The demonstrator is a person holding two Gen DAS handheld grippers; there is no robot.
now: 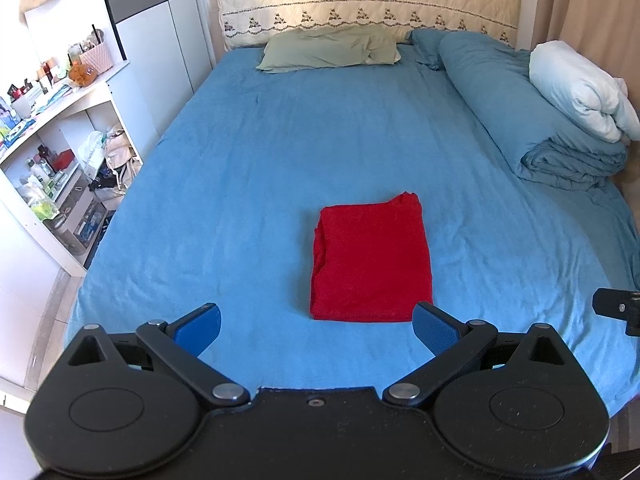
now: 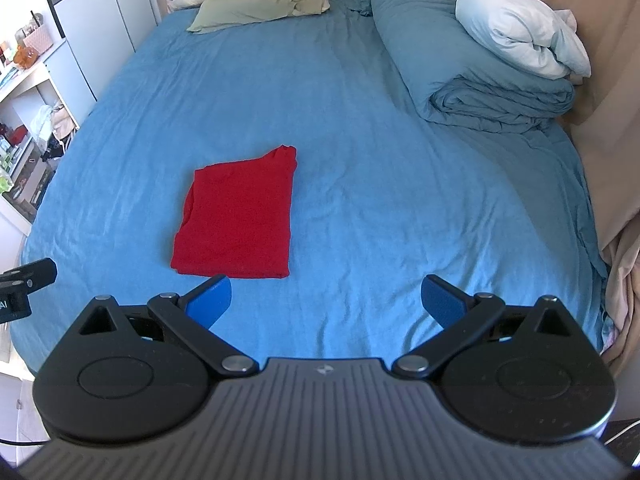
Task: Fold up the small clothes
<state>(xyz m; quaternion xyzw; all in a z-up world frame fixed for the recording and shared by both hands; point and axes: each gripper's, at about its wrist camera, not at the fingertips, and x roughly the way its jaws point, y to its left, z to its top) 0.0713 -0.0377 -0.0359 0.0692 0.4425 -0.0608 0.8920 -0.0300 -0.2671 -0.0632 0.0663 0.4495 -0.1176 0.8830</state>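
Red knit garment (image 1: 372, 258) lies folded into a flat rectangle on the blue bedsheet (image 1: 240, 184), 12 o'clock of left gripper (image 1: 316, 326). Both left and right gripper (image 2: 326, 300) spread wide, empty. Folding looks complete.

Readable text: almost none

Only the letters "AI" show, white on the black left gripper (image 2: 16, 300) at the right wrist view's left edge; labels on the shelf (image 1: 60, 120) clutter are too small to read.
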